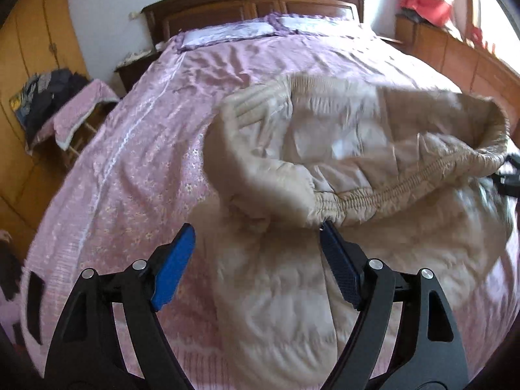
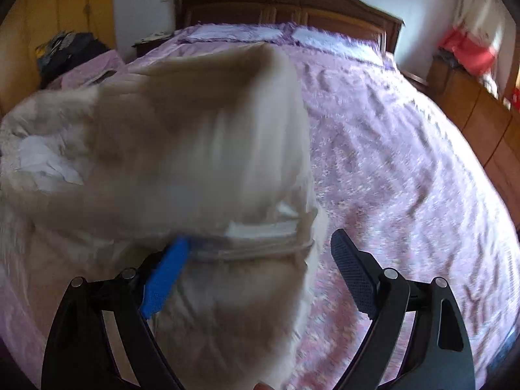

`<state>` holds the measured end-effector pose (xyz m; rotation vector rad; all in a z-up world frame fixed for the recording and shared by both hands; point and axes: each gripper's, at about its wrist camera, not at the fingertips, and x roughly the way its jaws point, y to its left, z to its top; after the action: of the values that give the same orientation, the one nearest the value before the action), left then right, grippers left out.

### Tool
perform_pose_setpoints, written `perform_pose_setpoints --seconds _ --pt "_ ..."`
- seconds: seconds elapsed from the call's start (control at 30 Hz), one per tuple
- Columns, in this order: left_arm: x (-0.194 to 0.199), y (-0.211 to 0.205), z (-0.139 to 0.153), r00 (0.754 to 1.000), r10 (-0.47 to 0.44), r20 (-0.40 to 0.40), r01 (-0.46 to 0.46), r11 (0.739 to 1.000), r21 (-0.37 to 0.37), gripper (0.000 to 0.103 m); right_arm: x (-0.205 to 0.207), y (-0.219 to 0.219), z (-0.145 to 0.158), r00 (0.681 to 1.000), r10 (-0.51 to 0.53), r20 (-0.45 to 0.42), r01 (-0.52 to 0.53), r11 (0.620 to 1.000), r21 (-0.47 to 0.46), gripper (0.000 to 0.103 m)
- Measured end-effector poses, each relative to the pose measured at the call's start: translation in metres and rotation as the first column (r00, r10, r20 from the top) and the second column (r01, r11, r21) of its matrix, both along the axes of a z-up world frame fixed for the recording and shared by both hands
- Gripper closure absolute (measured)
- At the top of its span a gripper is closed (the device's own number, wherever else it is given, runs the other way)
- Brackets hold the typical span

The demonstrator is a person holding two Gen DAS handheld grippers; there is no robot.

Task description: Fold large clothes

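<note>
The beige padded garment (image 1: 341,162) lies on the pink bedspread (image 1: 136,169) of the bed, toward its near side, with the elastic waistband (image 1: 399,191) turned up so the paler lining shows. In the left wrist view the left hand-held gripper (image 1: 256,237) has its jaws wide apart; the right pad's tip sits just at the waistband edge, but whether it touches the cloth I cannot tell, and nothing is pressed between the pads. The garment's near part runs under this gripper and is cut off by the lower edge of the picture. At the far right of that view a dark object is only partly visible. In the right wrist view the right hand-held gripper (image 2: 260,247) also stands wide open. The garment (image 2: 182,136) is strongly blurred there; a folded edge lies across the left blue pad (image 2: 165,276), while the right pad is free over the bedspread. The wooden headboard (image 2: 286,3) and the pillows (image 1: 260,29) are at the far end. A heap of dark clothes (image 1: 48,97) at the left is too unclear to describe.
</note>
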<state>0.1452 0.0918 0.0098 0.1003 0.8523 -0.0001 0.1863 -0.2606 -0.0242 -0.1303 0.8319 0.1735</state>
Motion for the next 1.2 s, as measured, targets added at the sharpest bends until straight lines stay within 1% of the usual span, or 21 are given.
perform_pose_setpoints --seconds 0.07,0.1,0.13,0.17,0.2,0.23,0.27,0.33,0.37,0.43,0.5,0.57,0.6,0.7,0.77,0.8,0.83,0.97,1.07,1.13,1.2 --pt "0.015 0.011 -0.007 0.999 0.039 -0.019 -0.040 0.998 -0.044 0.024 0.012 -0.003 -0.005 0.999 -0.022 -0.034 0.024 0.998 0.050 0.019" --pt "0.021 0.015 -0.013 0.998 0.056 -0.034 -0.058 0.997 -0.060 0.025 0.018 -0.005 -0.008 0.998 -0.027 -0.057 0.032 0.996 0.085 0.025" --pt "0.029 0.022 -0.020 0.995 0.077 -0.056 -0.082 0.992 -0.091 0.029 0.021 -0.006 -0.010 0.997 -0.029 -0.074 0.037 0.993 0.114 0.033" --pt "0.034 0.027 -0.026 0.993 0.085 -0.078 -0.094 0.988 -0.125 0.037 0.025 -0.008 -0.011 0.995 -0.033 -0.090 0.045 0.990 0.137 0.036" --pt "0.037 0.029 -0.031 0.991 0.090 -0.095 -0.103 0.983 -0.152 0.041 0.028 -0.010 -0.011 0.995 -0.036 -0.094 0.049 0.988 0.147 0.040" --pt "0.040 0.032 -0.036 0.989 0.099 -0.110 -0.117 0.977 -0.177 0.048 0.029 -0.010 -0.009 0.995 -0.035 -0.093 0.049 0.987 0.151 0.048" --pt "0.042 0.034 -0.039 0.989 0.099 -0.114 -0.121 0.970 -0.209 0.063 0.029 -0.011 -0.007 0.995 -0.034 -0.089 0.047 0.987 0.153 0.052" --pt "0.045 0.032 -0.041 0.989 0.093 -0.111 -0.118 0.964 -0.239 0.076 0.029 -0.012 -0.001 0.997 -0.029 -0.070 0.040 0.987 0.154 0.066" --pt "0.046 0.032 -0.040 0.990 0.094 -0.108 -0.118 0.961 -0.248 0.081 0.028 -0.011 0.001 0.997 -0.034 -0.062 0.043 0.988 0.151 0.067" --pt "0.052 0.029 -0.038 0.988 0.111 -0.106 -0.134 0.959 -0.250 0.082 0.029 -0.011 0.004 0.997 -0.060 -0.040 0.065 0.988 0.138 0.069" --pt "0.062 0.030 -0.042 0.985 0.125 -0.116 -0.150 0.958 -0.245 0.082 0.034 -0.007 -0.001 0.996 -0.079 -0.049 0.085 0.990 0.114 0.069" --pt "0.070 0.028 -0.050 0.983 0.133 -0.128 -0.159 0.962 -0.221 0.080 0.039 -0.006 -0.008 0.993 -0.098 -0.072 0.106 0.989 0.108 0.066" --pt "0.074 0.029 -0.051 0.982 0.138 -0.132 -0.164 0.962 -0.219 0.078 0.042 -0.007 -0.011 0.991 -0.108 -0.083 0.116 0.987 0.107 0.062" --pt "0.074 0.034 -0.051 0.979 0.151 -0.139 -0.180 0.957 -0.226 0.071 0.045 -0.011 -0.013 0.987 -0.116 -0.107 0.129 0.984 0.127 0.057" --pt "0.069 0.036 -0.046 0.980 0.148 -0.135 -0.176 0.958 -0.227 0.066 0.039 -0.016 -0.009 0.986 -0.116 -0.117 0.134 0.978 0.158 0.046" --pt "0.067 0.037 -0.043 0.981 0.144 -0.134 -0.171 0.960 -0.220 0.064 0.036 -0.018 -0.006 0.986 -0.117 -0.116 0.136 0.976 0.170 0.034" --pt "0.062 0.038 -0.039 0.982 0.138 -0.130 -0.163 0.965 -0.208 0.060 0.029 -0.022 -0.002 0.986 -0.119 -0.116 0.139 0.974 0.177 0.027" --pt "0.042 0.047 -0.025 0.985 0.133 -0.114 -0.155 0.966 -0.209 0.037 0.009 -0.029 0.006 0.984 -0.127 -0.123 0.147 0.975 0.166 0.026" --pt "0.019 0.054 -0.017 0.987 0.126 -0.101 -0.146 0.962 -0.230 0.032 -0.010 -0.036 0.008 0.981 -0.130 -0.142 0.153 0.975 0.164 0.025" --pt "0.002 0.060 -0.018 0.986 0.126 -0.107 -0.150 0.955 -0.256 0.028 -0.024 -0.041 0.008 0.980 -0.131 -0.150 0.158 0.969 0.188 0.019" --pt "-0.011 0.064 -0.021 0.985 0.127 -0.121 -0.158 0.944 -0.291 0.022 -0.035 -0.045 0.006 0.978 -0.130 -0.163 0.164 0.963 0.213 0.017"
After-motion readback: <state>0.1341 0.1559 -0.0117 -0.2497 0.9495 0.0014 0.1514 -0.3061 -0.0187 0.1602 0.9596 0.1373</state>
